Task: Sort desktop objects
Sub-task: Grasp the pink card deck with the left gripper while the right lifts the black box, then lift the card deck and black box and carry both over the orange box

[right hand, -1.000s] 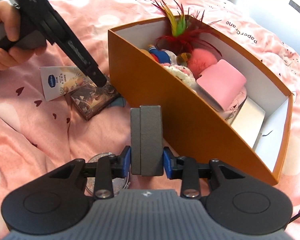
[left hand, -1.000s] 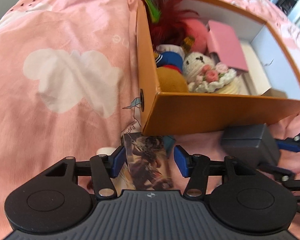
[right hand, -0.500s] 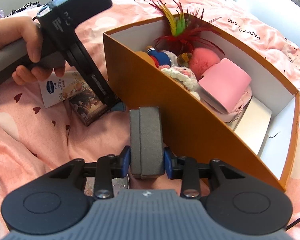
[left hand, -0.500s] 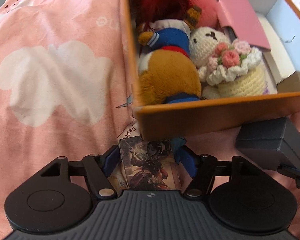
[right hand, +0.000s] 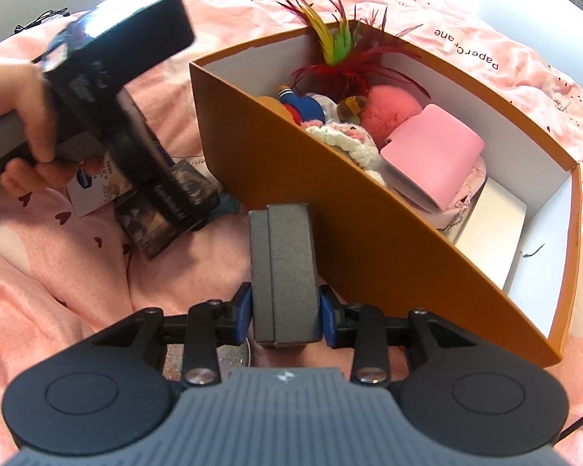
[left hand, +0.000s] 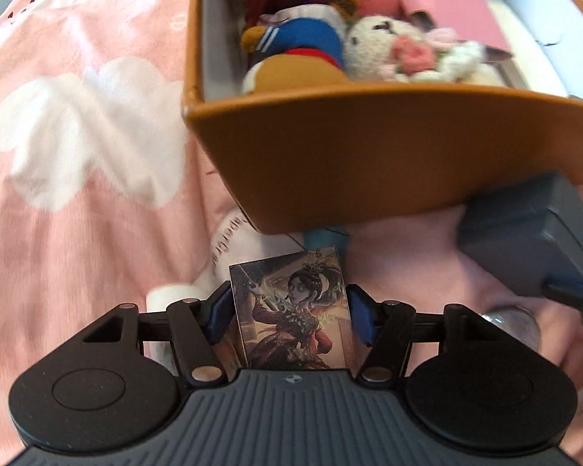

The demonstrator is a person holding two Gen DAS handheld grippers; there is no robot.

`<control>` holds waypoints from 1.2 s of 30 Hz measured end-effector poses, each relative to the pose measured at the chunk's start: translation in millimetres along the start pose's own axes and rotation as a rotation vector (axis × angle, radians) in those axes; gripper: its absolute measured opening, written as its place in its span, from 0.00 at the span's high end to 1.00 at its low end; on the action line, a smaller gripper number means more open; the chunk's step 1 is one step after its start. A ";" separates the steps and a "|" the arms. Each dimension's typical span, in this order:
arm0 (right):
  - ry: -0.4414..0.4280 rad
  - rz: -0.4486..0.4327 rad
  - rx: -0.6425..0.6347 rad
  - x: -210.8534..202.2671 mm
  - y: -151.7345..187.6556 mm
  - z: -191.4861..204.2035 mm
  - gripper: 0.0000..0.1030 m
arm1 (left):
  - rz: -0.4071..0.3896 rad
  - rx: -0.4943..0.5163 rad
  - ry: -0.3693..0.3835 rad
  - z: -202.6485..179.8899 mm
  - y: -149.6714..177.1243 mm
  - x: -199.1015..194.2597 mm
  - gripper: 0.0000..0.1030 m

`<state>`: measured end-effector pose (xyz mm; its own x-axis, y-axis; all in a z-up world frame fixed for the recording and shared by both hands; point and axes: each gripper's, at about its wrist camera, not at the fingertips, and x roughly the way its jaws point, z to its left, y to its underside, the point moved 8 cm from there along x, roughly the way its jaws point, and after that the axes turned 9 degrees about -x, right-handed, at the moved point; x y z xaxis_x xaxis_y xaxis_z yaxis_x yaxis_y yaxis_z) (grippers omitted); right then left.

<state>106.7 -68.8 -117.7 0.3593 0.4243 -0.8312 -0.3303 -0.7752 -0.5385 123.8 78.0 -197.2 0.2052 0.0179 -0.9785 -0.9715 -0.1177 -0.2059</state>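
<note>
An orange box (left hand: pixel 349 155) (right hand: pixel 330 202) lies on the pink bedspread, holding plush toys (left hand: pixel 303 50), a feather toy (right hand: pixel 330 50) and a pink case (right hand: pixel 431 155). My left gripper (left hand: pixel 289 314) is shut on an illustrated card box (left hand: pixel 291 310) and holds it just before the orange box's near corner. My right gripper (right hand: pixel 283 310) is shut on a dark grey case (right hand: pixel 283 268), upright beside the orange box's long wall. The grey case also shows in the left wrist view (left hand: pixel 524 233).
A white packet with a blue logo (right hand: pixel 93 190) lies on the bedspread under the left gripper. A round glittery disc (right hand: pixel 221 357) sits below my right gripper. A white flat box (right hand: pixel 489 225) lies at the orange box's right end.
My left gripper has closed on the card box and lifted it off the bedspread, nearer the orange box. My right gripper has held the grey case nearly still.
</note>
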 end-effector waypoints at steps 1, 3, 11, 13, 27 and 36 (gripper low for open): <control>0.004 0.000 0.000 -0.8 0.0 -0.2 0.63 | -0.009 0.000 0.017 -1.9 3.7 -3.8 0.32; 0.011 0.002 0.006 -2.9 0.7 -1.1 0.64 | -0.031 -0.006 0.038 -4.4 10.1 -12.8 0.32; -0.006 0.010 0.135 -18.1 11.3 -15.6 0.65 | -0.177 0.004 0.190 -24.5 28.7 -61.4 0.33; -0.005 0.012 0.156 -21.9 15.0 -17.0 0.65 | -0.216 0.023 0.208 -30.8 26.1 -73.2 0.33; -0.036 -0.113 0.299 -81.4 13.7 -29.4 0.66 | -0.397 0.095 0.310 -75.5 4.2 -157.8 0.33; 0.070 -0.260 0.335 -131.7 -9.6 -56.0 0.66 | -0.516 0.158 0.344 -96.6 -21.6 -207.0 0.33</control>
<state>111.4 -143.5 4.7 0.5225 0.5442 -0.6564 -0.4820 -0.4465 -0.7539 113.8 -19.0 10.5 0.6523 -0.2893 -0.7006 -0.7378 -0.0306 -0.6743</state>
